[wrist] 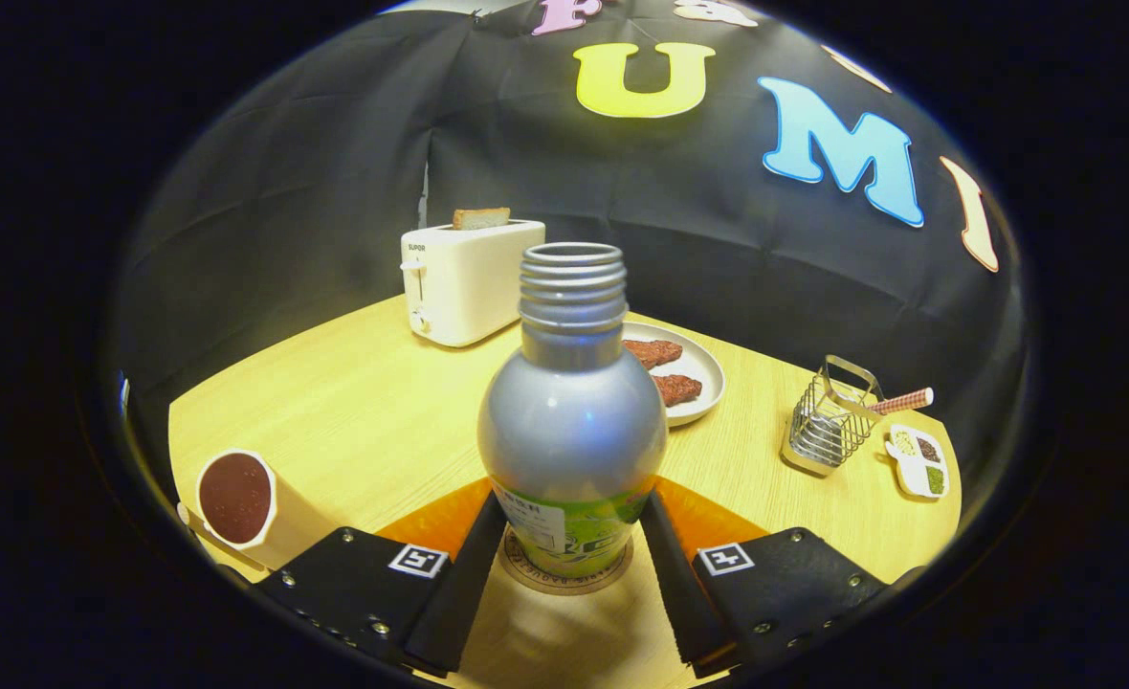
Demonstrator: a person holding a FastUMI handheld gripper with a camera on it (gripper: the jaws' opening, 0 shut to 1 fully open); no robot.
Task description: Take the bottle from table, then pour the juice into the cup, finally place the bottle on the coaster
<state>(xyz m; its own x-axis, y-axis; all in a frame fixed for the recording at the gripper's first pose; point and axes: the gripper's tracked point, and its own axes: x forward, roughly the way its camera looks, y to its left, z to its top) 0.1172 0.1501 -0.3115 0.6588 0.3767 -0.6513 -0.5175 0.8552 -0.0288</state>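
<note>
Bottle (572,421) upright on coaster (564,574) between jaws — long axis vertical, open threaded mouth up, no cap. Gripper (569,565) flanks labelled lower body; whether fingers press or just stand alongside, cannot tell. Cup (239,500) near on counter (364,402), dark juice inside — pour looks done. Bottle likely metal: stiff, smooth, slippery, probably light now. Best hold low on straight labelled section, below rounded shoulder.

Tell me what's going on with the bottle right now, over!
Tool shut on bottle, one finger each side. Bottle upright, uncapped, sitting on coaster. Cup off to the side, holds dark juice. Nothing in the way.
</note>
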